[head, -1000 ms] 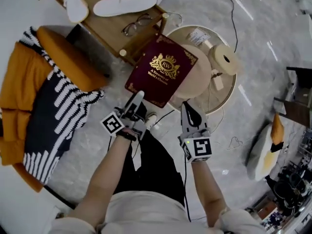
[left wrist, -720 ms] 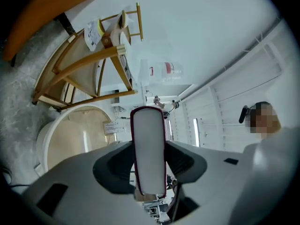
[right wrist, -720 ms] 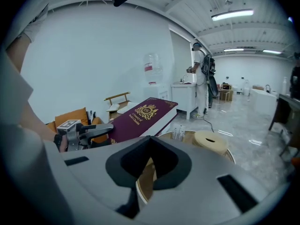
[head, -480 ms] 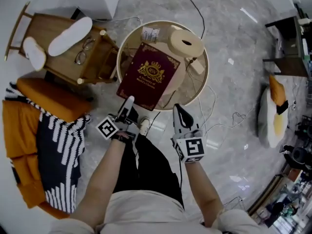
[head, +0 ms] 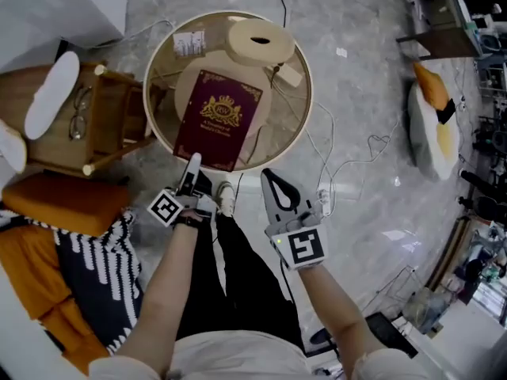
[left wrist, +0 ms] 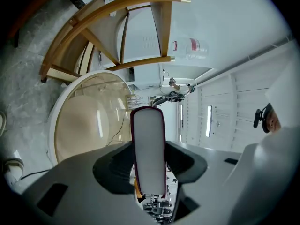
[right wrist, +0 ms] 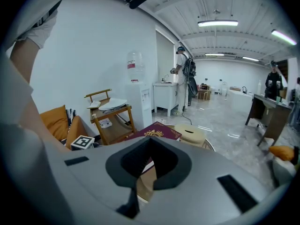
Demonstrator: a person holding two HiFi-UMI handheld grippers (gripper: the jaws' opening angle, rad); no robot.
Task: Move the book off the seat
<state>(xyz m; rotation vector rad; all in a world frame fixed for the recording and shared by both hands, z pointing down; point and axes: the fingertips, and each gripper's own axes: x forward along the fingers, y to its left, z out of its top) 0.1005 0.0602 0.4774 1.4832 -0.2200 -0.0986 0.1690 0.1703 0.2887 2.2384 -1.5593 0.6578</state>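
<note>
Left tool (head: 194, 162) clamped on maroon book (head: 218, 117), right tool (head: 268, 174) seemingly closed, empty

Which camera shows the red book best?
The head view: the red book shows its whole cover and crest. The left gripper view shows only its page edge; the right gripper view, part of its cover.

Floor (head: 356, 93): grey marble. Wooden rack (head: 119, 121) and orange cushion (head: 67, 203) stand left of the left gripper (head: 193, 163). Walls (right wrist: 93, 55): white. Ceiling: tube lights (right wrist: 220, 23), switched on.
</note>
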